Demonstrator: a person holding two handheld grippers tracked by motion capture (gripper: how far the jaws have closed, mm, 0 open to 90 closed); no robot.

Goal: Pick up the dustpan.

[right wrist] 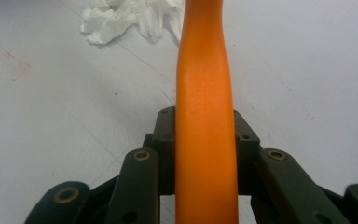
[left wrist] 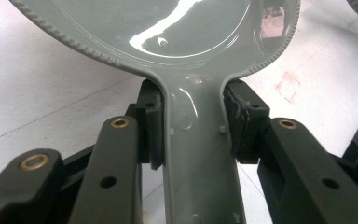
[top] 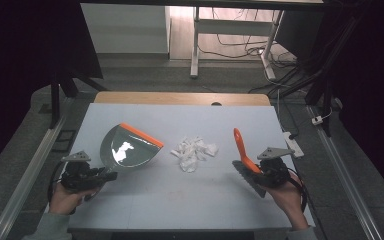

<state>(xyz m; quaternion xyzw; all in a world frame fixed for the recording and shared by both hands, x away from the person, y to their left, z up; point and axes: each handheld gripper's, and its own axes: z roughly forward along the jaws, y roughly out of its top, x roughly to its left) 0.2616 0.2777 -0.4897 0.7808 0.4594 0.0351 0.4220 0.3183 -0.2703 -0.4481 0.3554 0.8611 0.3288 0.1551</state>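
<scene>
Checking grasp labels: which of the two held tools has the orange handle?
The brush in the right gripper: all-orange handle, grey bristles. The grey plastic dustpan in the left gripper has a grey handle, only its lip orange.

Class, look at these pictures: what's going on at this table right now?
A person works with tongs in each hand. The left tongs are shut on the handle of a grey dustpan, its orange-edged mouth facing the crumpled white paper mid-table. The right tongs are shut on the orange handle of a brush, held to the paper's right. The paper lies apart from both; no sweeping yet.
</scene>
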